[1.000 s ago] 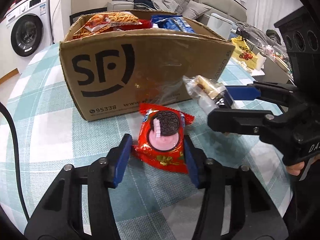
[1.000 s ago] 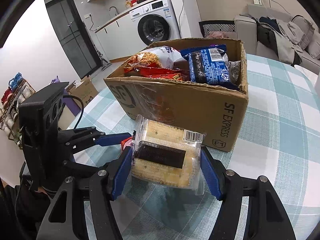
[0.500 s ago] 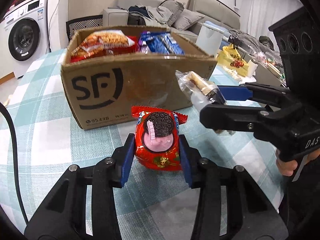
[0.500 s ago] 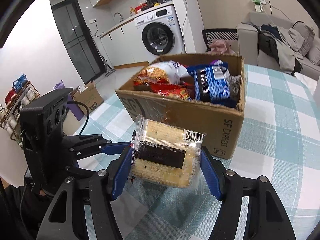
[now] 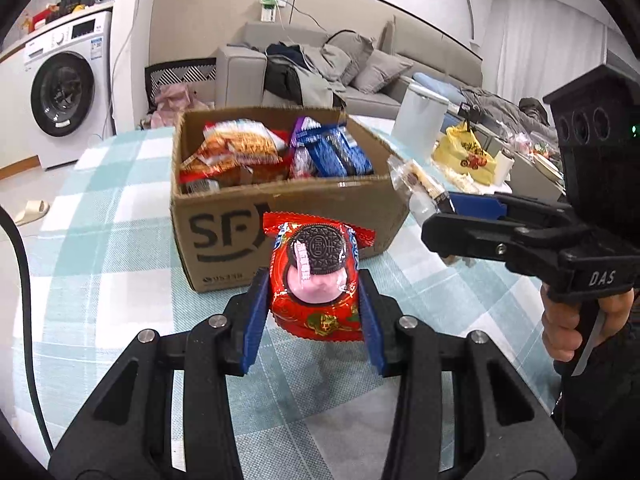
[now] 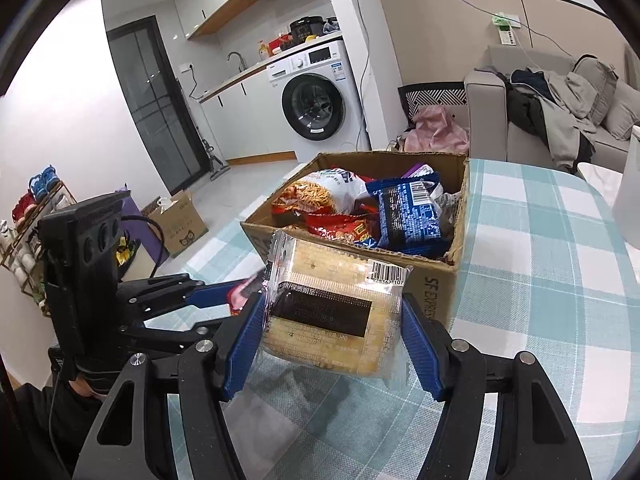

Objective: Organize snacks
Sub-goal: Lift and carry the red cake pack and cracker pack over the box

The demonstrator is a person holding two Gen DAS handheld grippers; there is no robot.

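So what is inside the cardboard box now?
The box holds a noodle bag, a blue packet and red packets. What lies under them, and the box floor, is covered.

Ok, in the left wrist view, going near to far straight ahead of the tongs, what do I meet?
Left tongs → red Oreo packet clamped in them → SF cardboard box → snack bags in the box → grey sofa.
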